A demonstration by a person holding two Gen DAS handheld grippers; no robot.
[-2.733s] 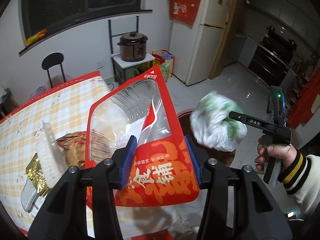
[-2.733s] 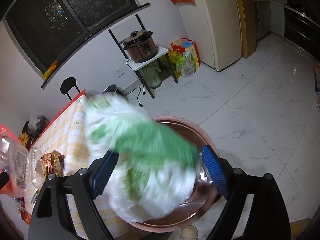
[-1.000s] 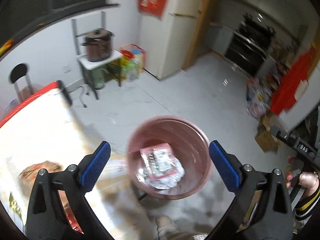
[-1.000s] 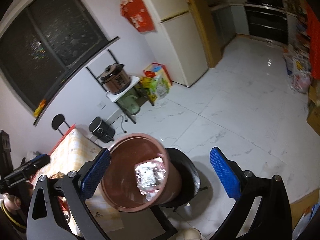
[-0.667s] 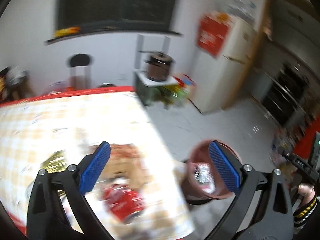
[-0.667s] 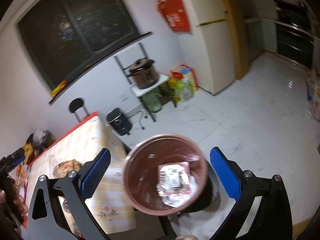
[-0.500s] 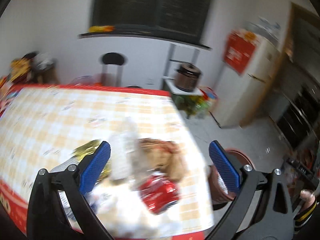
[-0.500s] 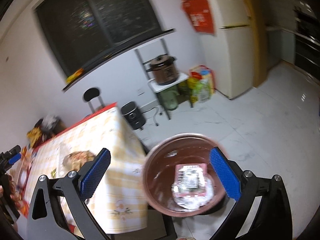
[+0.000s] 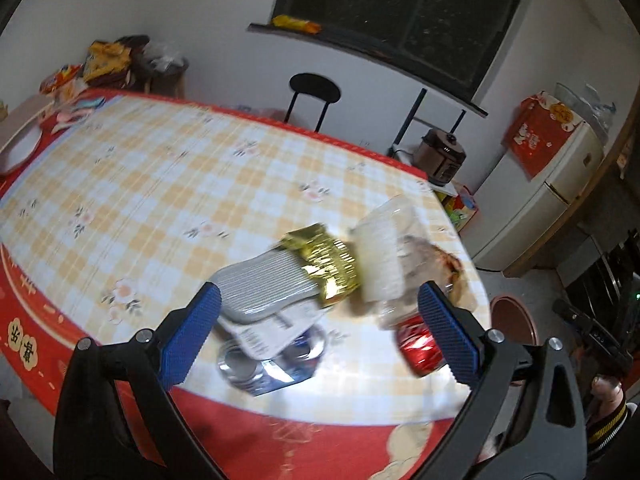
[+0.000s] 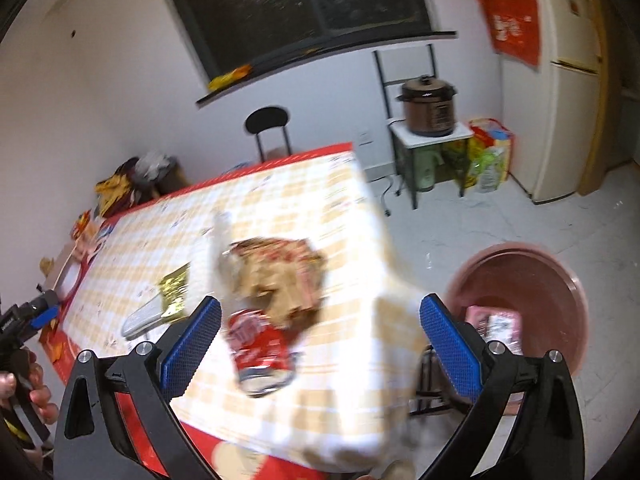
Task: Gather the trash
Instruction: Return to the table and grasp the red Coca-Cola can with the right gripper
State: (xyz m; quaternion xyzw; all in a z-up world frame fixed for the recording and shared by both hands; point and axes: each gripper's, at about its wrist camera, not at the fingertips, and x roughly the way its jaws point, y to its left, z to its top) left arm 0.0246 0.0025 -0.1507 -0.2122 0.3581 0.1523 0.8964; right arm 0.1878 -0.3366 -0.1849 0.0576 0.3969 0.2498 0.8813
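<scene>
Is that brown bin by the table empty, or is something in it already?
Not empty: the brown bin beside the table holds a pink packet at its bottom.

Left hand-held gripper (image 9: 316,330) w/ jaws wide apart, empty, above the desk (image 9: 160,184) edge, over grey tray (image 9: 268,292), gold foil (image 9: 326,264), clear container (image 9: 384,248) & red can (image 9: 420,346); pink bin (image 9: 514,322) at right.

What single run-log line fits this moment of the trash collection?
left tongs: open, empty | right tongs: open, empty | red can: on table | bin: holds wrapper
</scene>
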